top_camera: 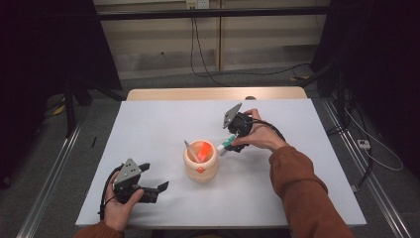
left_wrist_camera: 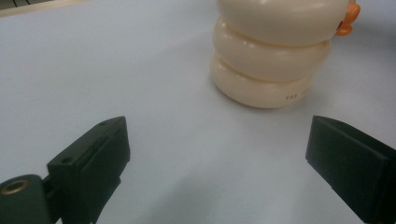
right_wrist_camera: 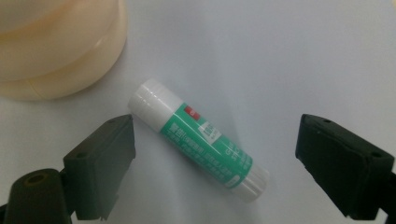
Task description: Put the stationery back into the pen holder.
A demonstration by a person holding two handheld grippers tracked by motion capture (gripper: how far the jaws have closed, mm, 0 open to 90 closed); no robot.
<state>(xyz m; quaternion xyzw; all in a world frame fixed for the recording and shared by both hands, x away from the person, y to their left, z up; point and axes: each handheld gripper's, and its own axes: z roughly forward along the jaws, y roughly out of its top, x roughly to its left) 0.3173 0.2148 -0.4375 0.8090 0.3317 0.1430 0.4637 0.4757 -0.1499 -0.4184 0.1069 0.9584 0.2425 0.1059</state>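
Green and white, the glue stick [right_wrist_camera: 198, 145] lies flat on the desk [top_camera: 148, 134] just beside the cream ringed pen holder [top_camera: 200, 161], on the side facing the desk's right edge, and the right gripper [top_camera: 234, 140] is poised over it with its jaws spread wide, one on each side of the tube and neither touching it. The step in hand looks like the approach to a pickup, probably to drop the stick into the holder alongside the orange piece [top_camera: 202, 149] and the grey pen-like item [top_camera: 188, 148] already standing in it. In the right gripper view the tube runs slantwise between the jaws, so the next move likely calls for a slight wrist turn to square the pads across its round body, then a lowering and an even close near the middle so it does not roll away. The right forearm, in a rust sleeve [top_camera: 302, 191], reaches in from the near right corner with the hand angled down. Idle near the desk's near left corner, the left gripper [top_camera: 151, 186] rests on the surface, jaws wide apart and empty, facing the holder.
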